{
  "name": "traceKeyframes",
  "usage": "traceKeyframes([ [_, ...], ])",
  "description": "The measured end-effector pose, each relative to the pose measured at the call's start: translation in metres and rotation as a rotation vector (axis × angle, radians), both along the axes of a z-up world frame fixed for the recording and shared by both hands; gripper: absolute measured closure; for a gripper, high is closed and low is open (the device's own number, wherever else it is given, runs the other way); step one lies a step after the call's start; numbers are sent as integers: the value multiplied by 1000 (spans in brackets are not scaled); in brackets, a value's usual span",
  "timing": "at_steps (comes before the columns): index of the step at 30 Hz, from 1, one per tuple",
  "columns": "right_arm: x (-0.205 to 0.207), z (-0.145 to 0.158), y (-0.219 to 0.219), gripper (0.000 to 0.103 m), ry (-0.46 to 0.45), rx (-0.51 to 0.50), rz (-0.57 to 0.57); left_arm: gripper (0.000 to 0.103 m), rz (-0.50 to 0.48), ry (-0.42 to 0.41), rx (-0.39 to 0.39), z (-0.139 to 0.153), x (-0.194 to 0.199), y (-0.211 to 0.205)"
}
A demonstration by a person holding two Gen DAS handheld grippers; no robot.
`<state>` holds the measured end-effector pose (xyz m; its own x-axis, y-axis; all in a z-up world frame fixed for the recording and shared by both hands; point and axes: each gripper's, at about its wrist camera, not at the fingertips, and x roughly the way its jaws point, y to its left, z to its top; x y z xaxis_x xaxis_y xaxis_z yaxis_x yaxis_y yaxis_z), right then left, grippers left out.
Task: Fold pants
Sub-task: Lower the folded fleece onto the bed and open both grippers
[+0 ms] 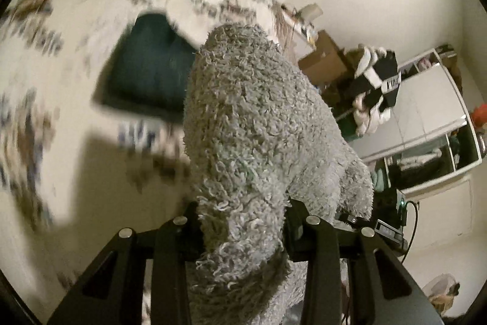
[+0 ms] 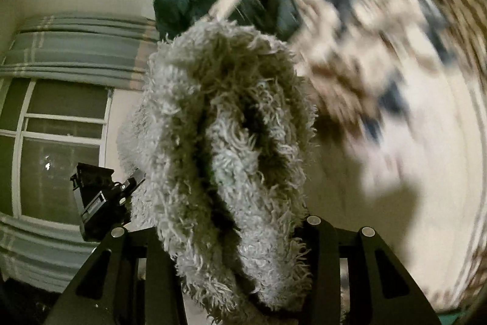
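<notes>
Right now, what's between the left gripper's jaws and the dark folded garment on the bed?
In the left wrist view, the fluffy grey pants bunch up from the left gripper; behind them lies patterned bedspread, then the dark folded garment.

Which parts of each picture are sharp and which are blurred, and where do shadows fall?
Left wrist view: the fluffy grey pants in the left gripper are sharp, the patterned bedspread is smeared by motion, with a dark shadow low on it. Right wrist view: the pants and the right gripper are sharp, the window fairly clear, the bedspread streaked, shadowed at right.
</notes>
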<state>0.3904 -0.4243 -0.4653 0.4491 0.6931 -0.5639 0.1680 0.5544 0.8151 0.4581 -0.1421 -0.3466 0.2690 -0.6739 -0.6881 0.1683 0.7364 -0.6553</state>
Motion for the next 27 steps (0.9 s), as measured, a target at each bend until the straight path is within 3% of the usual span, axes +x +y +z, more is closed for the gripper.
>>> traceKeyframes([
  [4, 119, 29, 18, 60, -23, -7, -53, 70, 8, -27, 6, 6, 103, 2],
  [7, 212, 29, 27, 60, -15, -1, -71, 69, 24, -32, 19, -7, 169, 6],
  [11, 319, 13, 39, 60, 28, -24, -61, 68, 60, 19, 54, -50, 232, 20],
  [15, 389, -16, 56, 60, 96, -101, -42, 63, 61, 122, 125, -102, 267, 28],
  [18, 408, -32, 64, 59, 135, -173, -16, 54, 57, 141, 151, -116, 270, 36],
  [19, 413, -33, 67, 52, 150, -211, -2, 52, 59, 135, 160, -116, 268, 40],
  [21, 416, -33, 72, 46, 159, -265, 15, 32, 62, 109, 211, -106, 265, 42],
  [23, 415, -26, 75, 25, 173, -369, 7, 18, 53, 67, 292, -91, 257, 39],
  [25, 399, -16, 75, 21, 174, -463, -16, 14, 44, 23, 348, -79, 248, 35],
  [27, 389, 0, 79, 9, 167, -562, -48, 12, 42, -29, 419, -66, 239, 29],
])
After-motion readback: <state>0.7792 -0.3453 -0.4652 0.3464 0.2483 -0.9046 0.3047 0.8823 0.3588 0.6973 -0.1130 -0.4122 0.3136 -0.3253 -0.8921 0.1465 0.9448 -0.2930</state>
